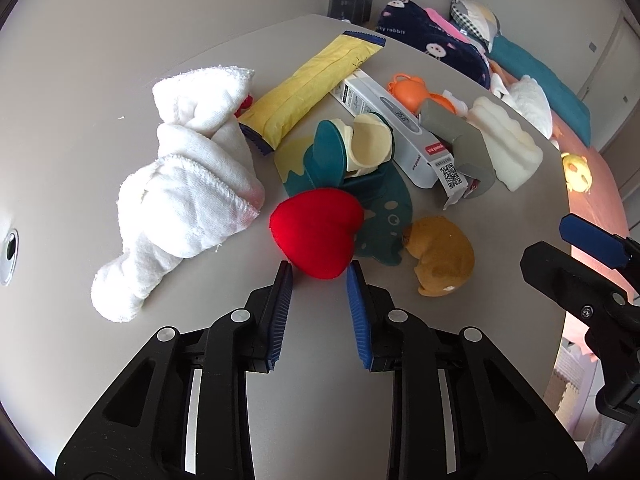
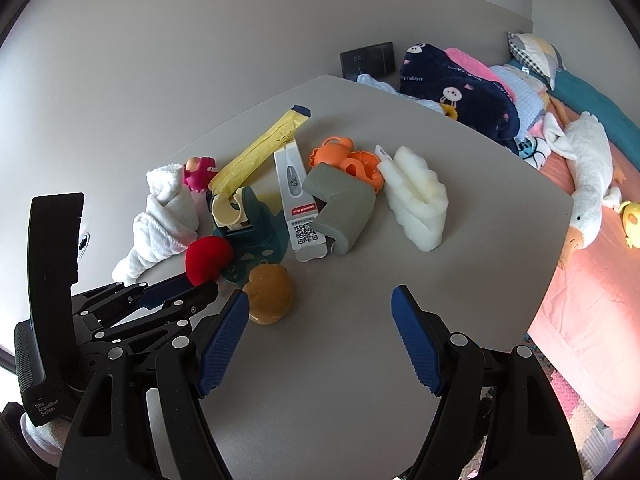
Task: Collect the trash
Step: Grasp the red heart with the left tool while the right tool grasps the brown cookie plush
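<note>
The left gripper (image 1: 320, 270) has its jaws clamped on the near tip of the red plush heart (image 1: 316, 232), which lies on the worktop (image 1: 100, 60) at the near end of a heap of clutter. The hold looks shallow: only the pad tips reach the soft point, so the heart may slip out when lifted.

The right gripper (image 2: 320, 308) hovers with its jaws wide apart and nothing between them, just beside the brown plush toy (image 2: 269, 294) near the worktop's front edge.

The heart rests against a green bib (image 1: 384, 216) and a cream cup (image 1: 370, 142), with a white towel (image 1: 188, 200) close on its left. Pulling it away could drag the bib and tip the cup.

Behind lie the likelier trash: a yellow wrapper (image 1: 316, 80), a white box (image 1: 400, 132), a grey foam corner (image 2: 340, 204) and white foam (image 2: 420, 204). Toys could be binned by mistake. The two grippers are close and could collide.
</note>
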### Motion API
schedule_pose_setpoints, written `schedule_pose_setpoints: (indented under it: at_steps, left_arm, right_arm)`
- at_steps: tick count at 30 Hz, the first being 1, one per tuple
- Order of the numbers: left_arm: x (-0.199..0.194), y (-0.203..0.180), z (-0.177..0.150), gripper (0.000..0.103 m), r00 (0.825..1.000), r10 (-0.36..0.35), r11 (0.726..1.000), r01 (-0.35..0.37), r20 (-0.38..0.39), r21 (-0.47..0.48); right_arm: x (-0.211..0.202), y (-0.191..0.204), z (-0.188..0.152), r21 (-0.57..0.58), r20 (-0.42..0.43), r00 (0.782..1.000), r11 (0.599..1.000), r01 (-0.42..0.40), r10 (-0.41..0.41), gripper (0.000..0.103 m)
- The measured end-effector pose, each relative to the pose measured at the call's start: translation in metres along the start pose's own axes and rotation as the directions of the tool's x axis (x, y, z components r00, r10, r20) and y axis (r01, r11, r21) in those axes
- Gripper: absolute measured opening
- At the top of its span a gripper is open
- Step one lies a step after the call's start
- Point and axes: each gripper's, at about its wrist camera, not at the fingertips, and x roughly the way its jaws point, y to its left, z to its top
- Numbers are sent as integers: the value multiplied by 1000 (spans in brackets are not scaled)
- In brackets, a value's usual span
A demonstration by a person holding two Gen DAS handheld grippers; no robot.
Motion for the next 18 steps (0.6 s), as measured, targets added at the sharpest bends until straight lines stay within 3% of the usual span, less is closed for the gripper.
schedule_pose_setpoints:
  at_steps: [3, 5, 14, 16, 18]
  left_arm:
    - [1, 2, 3, 35, 1000, -20, 1000, 20, -12, 0]
    - [2, 2, 7, 63, 1000, -27, 1000, 27, -13, -5]
    - [9, 2, 22, 61, 999, -33, 999, 33, 6, 11]
    - [14, 2, 26, 46, 999, -36, 999, 36, 6, 9]
    - [12, 4, 27, 46, 999, -40, 999, 40, 23, 3]
  right_arm:
    - [5, 5, 1, -11, -8, 1000, 1000, -8, 8, 75]
    - [7, 6, 1, -12, -11, 1000, 1000, -10, 10, 75]
    - [8, -1, 2, 12, -18, 1000, 1000, -3, 3, 75]
    - [10, -2, 2, 12, -25, 1000, 1000, 0, 1, 75]
    - [12, 0, 2, 8, -31, 1000, 1000, -1, 1, 75]
